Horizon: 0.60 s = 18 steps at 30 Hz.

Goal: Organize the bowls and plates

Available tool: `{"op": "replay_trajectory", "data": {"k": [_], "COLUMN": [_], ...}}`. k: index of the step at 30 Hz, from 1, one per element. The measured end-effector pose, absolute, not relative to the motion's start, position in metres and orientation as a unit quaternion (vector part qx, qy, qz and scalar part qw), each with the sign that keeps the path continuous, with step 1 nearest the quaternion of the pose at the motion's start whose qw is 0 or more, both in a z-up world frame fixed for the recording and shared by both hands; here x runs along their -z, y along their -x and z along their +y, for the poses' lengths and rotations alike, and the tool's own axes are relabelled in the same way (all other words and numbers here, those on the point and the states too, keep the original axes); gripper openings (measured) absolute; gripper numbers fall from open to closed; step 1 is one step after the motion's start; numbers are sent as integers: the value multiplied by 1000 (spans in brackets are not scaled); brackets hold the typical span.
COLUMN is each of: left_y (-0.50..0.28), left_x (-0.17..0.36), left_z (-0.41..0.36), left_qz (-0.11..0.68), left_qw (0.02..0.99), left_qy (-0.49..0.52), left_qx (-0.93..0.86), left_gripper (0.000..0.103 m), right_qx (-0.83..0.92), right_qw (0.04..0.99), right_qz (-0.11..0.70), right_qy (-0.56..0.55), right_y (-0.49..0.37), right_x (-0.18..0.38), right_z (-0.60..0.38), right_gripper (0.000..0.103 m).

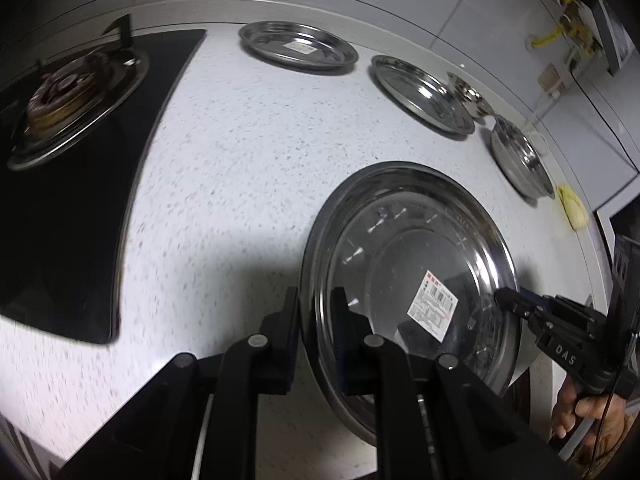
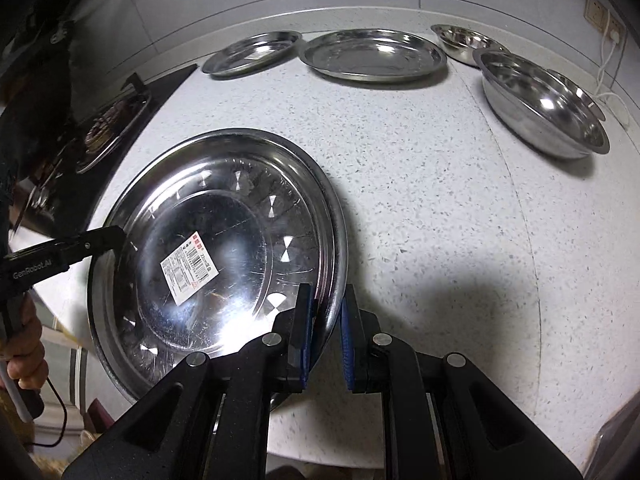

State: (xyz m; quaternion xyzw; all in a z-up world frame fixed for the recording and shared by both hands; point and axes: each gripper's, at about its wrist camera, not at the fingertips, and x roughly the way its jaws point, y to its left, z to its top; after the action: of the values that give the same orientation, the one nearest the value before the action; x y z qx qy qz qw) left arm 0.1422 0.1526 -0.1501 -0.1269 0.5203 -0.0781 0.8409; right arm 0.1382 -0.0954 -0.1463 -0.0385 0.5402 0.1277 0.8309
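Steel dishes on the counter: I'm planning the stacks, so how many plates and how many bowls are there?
Plates: 3: held plate, labelled plate, plain plate.
Bowls: 2 clearly: near bowl, far bowl; a rim behind the near bowl may be another.
Total: 5.

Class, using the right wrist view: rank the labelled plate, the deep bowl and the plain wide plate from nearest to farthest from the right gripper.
1. Labelled plate: clamped at its rim by the right gripper, lower left.
2. Deep bowl: right side of the counter.
3. Plain wide plate: back, near the wall.
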Motion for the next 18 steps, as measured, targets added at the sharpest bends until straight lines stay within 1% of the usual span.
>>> {"op": "replay_trajectory", "data": {"k": [6,7,9,10,13,15,16,18], "left_y": [-150,-152,-156,-158,-167,-179,-187,-206], "left_x": [148,146,140,137,121,111,107,97], "left_z": [158,159,164,169,177,183,185,183], "left_qz": [514,511,510,510,497,500,503,507], "left_qw": [845,849,850,850,861,859,857,850], "left_qy": [102,92,88,88,65,74,84,114], "left_qx": [103,100,100,99,83,81,80,84], "left_gripper": [14,14,16,16,16,16,18,36], "right_qx": [-96,-95,-86,-82,-84,-86,-90,-102], "right_qw": [833,835,837,839,840,842,843,846], "right_qz": [543,541,538,536,534,529,527,519], "right_qy": [40,40,46,48,53,59,59,61], "right_y": [-141,-141,-143,-145,-150,-156,-160,-175], "right_x": [145,144,141,140,134,128,125,114], "right_z": [-90,-90,-90,-90,-92,-95,-96,-100], "right_gripper": [14,16,36,38,39,41,41,42]}}
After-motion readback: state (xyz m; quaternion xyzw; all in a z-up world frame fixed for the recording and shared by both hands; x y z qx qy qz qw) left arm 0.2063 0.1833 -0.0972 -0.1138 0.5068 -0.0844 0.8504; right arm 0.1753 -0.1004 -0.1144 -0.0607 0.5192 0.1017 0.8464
